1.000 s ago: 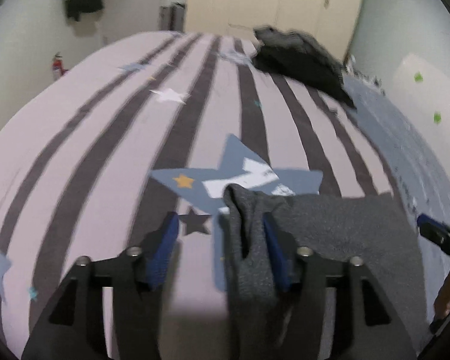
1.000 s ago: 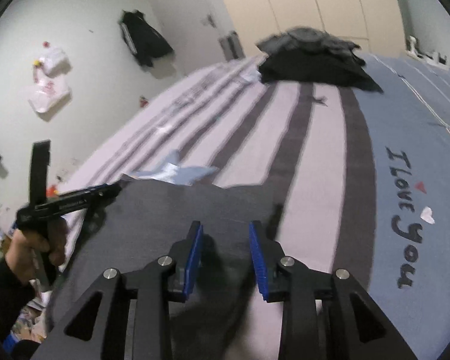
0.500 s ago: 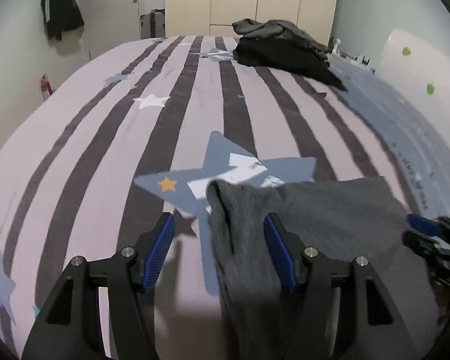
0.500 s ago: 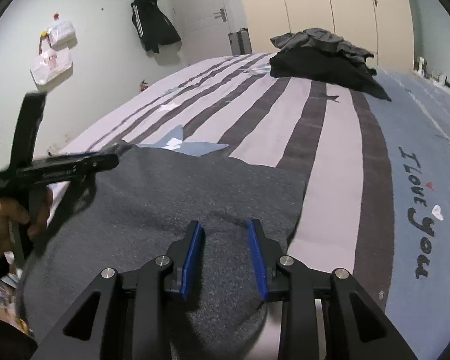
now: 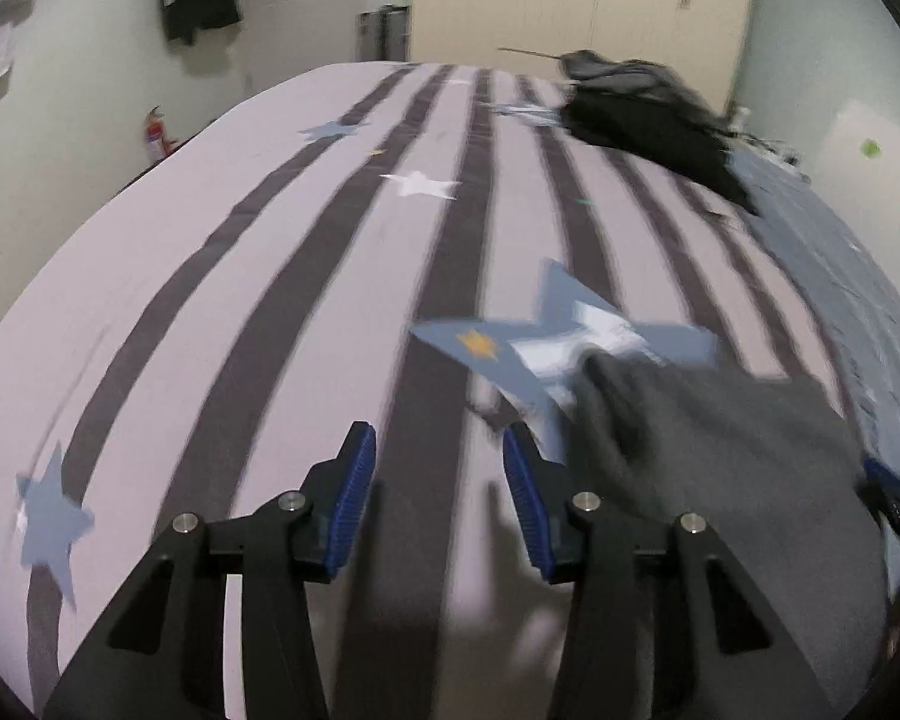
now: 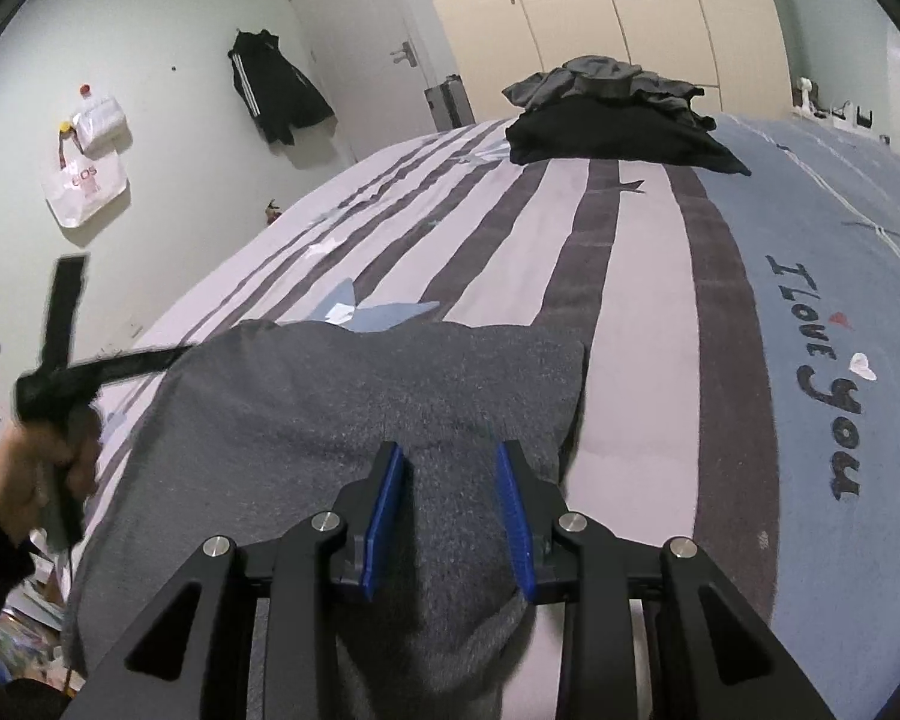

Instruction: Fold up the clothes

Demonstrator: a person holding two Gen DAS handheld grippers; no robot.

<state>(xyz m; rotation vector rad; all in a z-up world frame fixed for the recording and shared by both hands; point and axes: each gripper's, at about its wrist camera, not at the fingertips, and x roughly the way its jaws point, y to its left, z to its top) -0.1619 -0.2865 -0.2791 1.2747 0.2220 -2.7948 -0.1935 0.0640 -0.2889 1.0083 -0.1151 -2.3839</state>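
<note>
Cloth no longer sits between my left hand-held gripper [image 5: 438,495]'s blue pads: half a second ago a bunched fold of the grey garment [image 6: 354,402] stood in that gap, and now only striped bed [image 5: 258,312] cover shows there, with the garment just off to the right of the right pad. The jaws are closing, with nothing between them. The left view is smeared with motion blur, and the big blue star print [image 5: 510,354] has slid toward the right of the frame.

My right hand-held gripper [image 6: 455,510] is as it was a second ago, its narrow gap filled by a ridge of the grey garment that the 2 pads pinch. The garment lies spread flat across the near edge of the bed, its far edge reaching the star print.

A pile of dark clothes [image 6: 612,120] rests at the far end of the bed, unmoved. No containers are in view that I can make out.
</note>
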